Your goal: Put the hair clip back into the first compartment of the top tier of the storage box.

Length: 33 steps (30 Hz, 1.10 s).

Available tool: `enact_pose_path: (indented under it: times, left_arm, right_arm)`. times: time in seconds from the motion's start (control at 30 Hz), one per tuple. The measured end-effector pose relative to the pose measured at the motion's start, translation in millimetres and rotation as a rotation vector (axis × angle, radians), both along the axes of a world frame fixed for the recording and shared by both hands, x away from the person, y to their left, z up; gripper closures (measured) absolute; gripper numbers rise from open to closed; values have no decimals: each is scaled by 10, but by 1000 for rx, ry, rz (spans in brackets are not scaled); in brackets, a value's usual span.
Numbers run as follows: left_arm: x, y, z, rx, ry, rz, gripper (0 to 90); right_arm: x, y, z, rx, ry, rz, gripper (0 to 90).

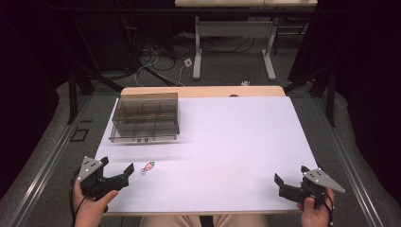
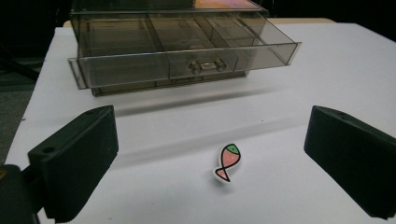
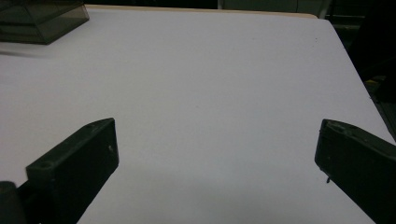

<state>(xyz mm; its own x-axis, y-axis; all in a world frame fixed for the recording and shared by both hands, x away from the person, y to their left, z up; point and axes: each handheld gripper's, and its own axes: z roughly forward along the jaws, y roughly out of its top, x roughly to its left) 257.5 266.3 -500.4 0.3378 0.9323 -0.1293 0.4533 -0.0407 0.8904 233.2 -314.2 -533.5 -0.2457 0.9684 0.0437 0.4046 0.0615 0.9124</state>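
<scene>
Fish sticker (image 2: 228,161) lies flat on the white table (image 1: 227,142) — right between the wide-apart jaws of the left tool (image 1: 116,172), touching neither. Past it sits a smoky clear box (image 2: 177,44), its drawer pulled out. Right tool (image 1: 289,182) — jaws apart too, holding nothing.

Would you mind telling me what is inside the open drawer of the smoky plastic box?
The open drawer of the box shows divided compartments that look empty through the tinted walls. The back stays under the box top, unclear.
</scene>
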Motion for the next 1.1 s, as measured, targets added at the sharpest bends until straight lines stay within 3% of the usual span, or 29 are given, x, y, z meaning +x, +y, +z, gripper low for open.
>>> enact_pose_path:
  times: [0.27,0.33,0.43,0.67,1.07,1.1]
  left_arm:
    - [143,-115,58,77,21,-45,83]
    - [157,-125,60,85,21,-47,99]
    - [190,-149,67,88,26,-50,140]
    - [263,-167,88,125,43,-77,184]
    - [384,-163,113,156,120,-131,302]
    - [396,-160,110,175,124,-137,319]
  right_arm:
    - [8,20,-9,-8,-4,4,0]
    - [22,40,-23,3,-21,3,0]
    - [6,38,-6,-13,17,21,0]
    - [5,53,-11,-27,28,31,0]
    - [1,71,-24,-22,39,27,0]
    - [5,74,-29,-28,34,26,0]
